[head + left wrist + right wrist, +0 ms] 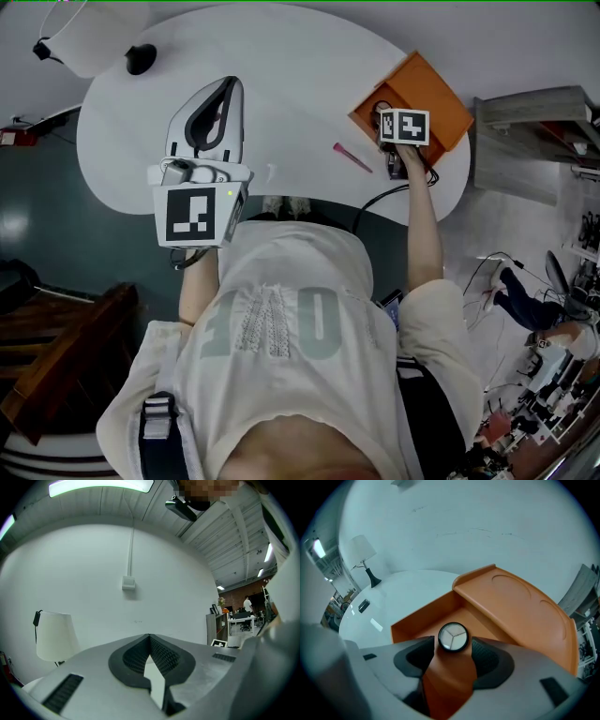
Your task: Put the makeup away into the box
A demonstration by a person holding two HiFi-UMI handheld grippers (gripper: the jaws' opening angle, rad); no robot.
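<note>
The orange box (420,86) stands open at the right end of the white table (291,66). My right gripper (385,113) points steeply down into it. A round compact (453,637) with a white face and black rim sits between the tips of the right gripper (453,644), over the box floor (433,616). A thin strip of orange shows on each side of it, so the pads are off it. A pink makeup stick (352,157) lies on the table left of the box. My left gripper (228,86) is held level and shut, with nothing in it.
The box's raised lid (520,604) stands behind the compact. A small dark item (364,605) and a pale stick (376,625) lie farther left on the table. A white lamp (94,33) stands at the far left. A grey shelf (534,117) is right of the table.
</note>
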